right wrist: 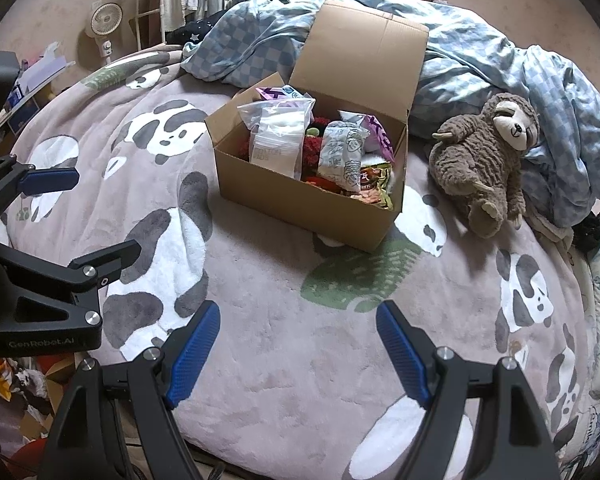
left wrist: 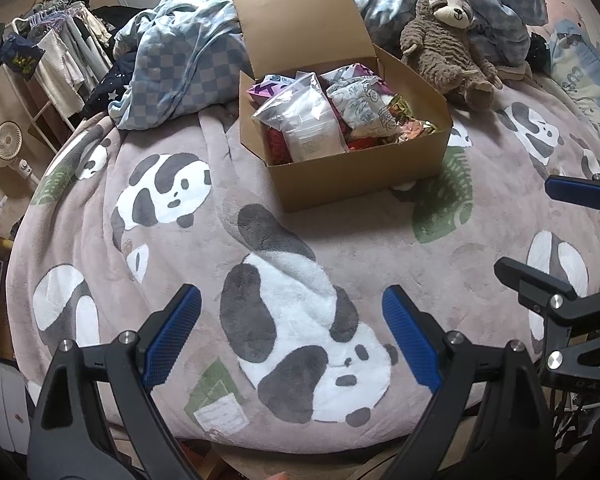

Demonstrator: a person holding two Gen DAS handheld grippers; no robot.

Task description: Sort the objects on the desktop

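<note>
Cardboard box (left wrist: 352, 168) sits on the bed, on a grey-pink blanket (left wrist: 380, 248) printed with pandas and green leaves, with its lid flap standing upright at the far side. It is plain brown, rectangular, and packed full. Inside, a clear zip bag (left wrist: 308, 120) with white contents stands near the front left corner, its label reading as cotton pads in the right wrist view. Beside it leans a white pouch (left wrist: 360, 106) covered in line drawings, with purple-and-white packets (left wrist: 268, 88) behind, something red (left wrist: 278, 146) low in the box, and shiny gold-and-orange snack wrappers (left wrist: 408, 122) toward the right end. Just to the right of the box a brown plush sloth (left wrist: 448, 40) sits against a rumpled blue checked duvet (left wrist: 188, 52). Both claws hover above the near part of the blanket, well short of the box. The left claw (left wrist: 292, 336) stands wide open with nothing between its blue pads (left wrist: 172, 336). The right claw (right wrist: 298, 354) is likewise spread open and empty, its blue pads (right wrist: 192, 354) apart over bare blanket. Each claw shows at the edge of the other's view. At far left a clothes rack (left wrist: 56, 36) and a small white fan (left wrist: 8, 144) stand by the wall.
</note>
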